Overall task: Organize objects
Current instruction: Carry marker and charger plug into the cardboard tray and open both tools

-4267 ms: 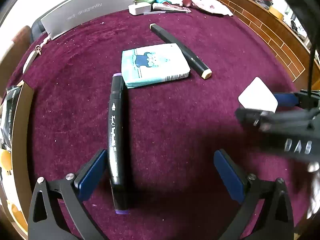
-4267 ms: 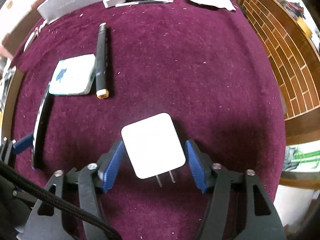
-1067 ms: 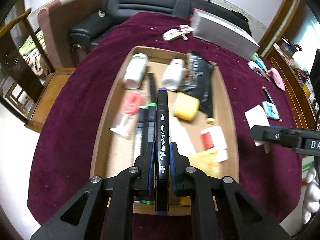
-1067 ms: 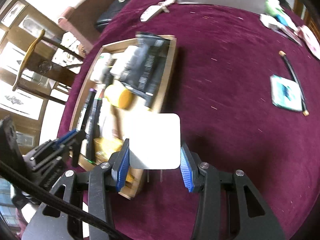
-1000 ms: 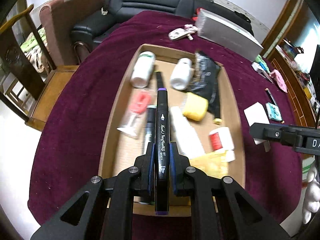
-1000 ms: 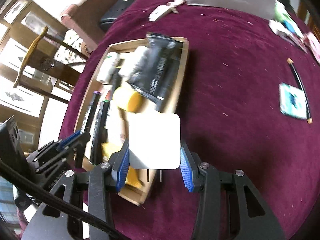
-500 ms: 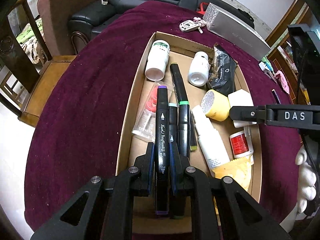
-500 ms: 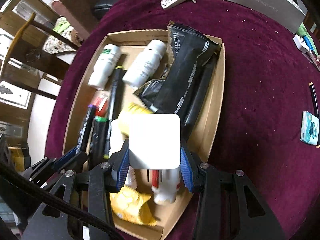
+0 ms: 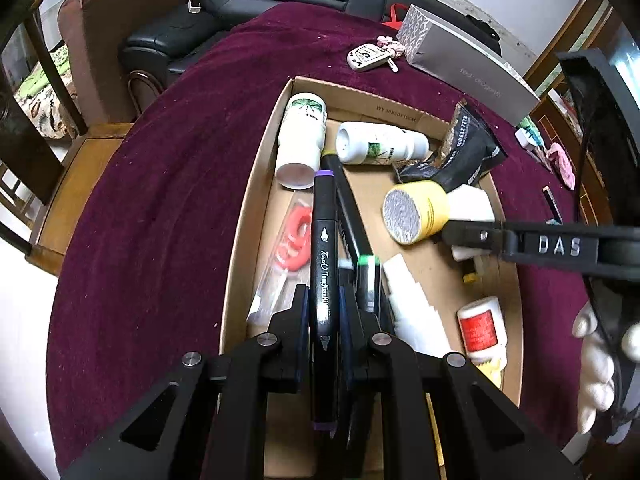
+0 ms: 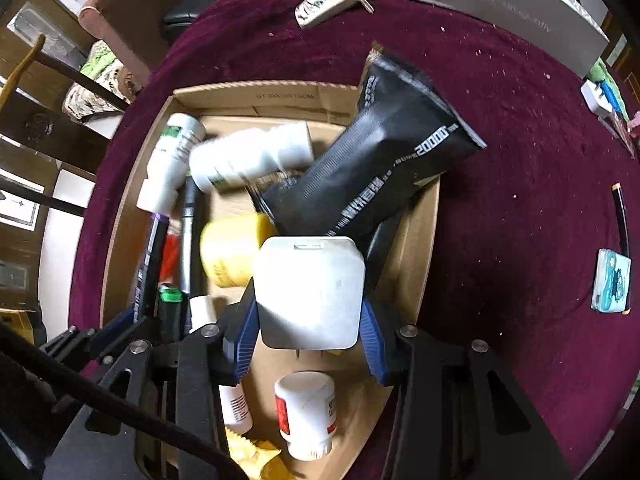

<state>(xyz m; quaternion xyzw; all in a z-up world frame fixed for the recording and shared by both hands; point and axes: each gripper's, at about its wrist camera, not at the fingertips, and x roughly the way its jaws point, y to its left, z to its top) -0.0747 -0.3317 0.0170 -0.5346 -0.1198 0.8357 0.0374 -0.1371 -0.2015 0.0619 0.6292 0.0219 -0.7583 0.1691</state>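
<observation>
Over the open brown cardboard box (image 9: 256,184) on the maroon-clothed worktop (image 9: 160,200), the left gripper (image 9: 324,300) pinches a black purple-capped marker (image 9: 323,256); the right gripper (image 10: 308,328) clamps a white square plug-in charger (image 10: 310,292) above the box's clutter.

Tabletop (image 9: 160,208): deep maroon cloth flecked with pale lint. Cardboard box (image 9: 256,184): plain tan. Marker (image 9: 324,264): black barrel, white lettering, purple end caps. Charger (image 10: 310,292): plain white. Pouch (image 10: 380,176): black with white print. Two bottles (image 9: 300,144): white with green leaf labels. Jar (image 9: 416,212): yellow, silver foil top. Small bottle (image 10: 306,412): white, red label. Gripper pads (image 10: 246,332): blue on black frames.
</observation>
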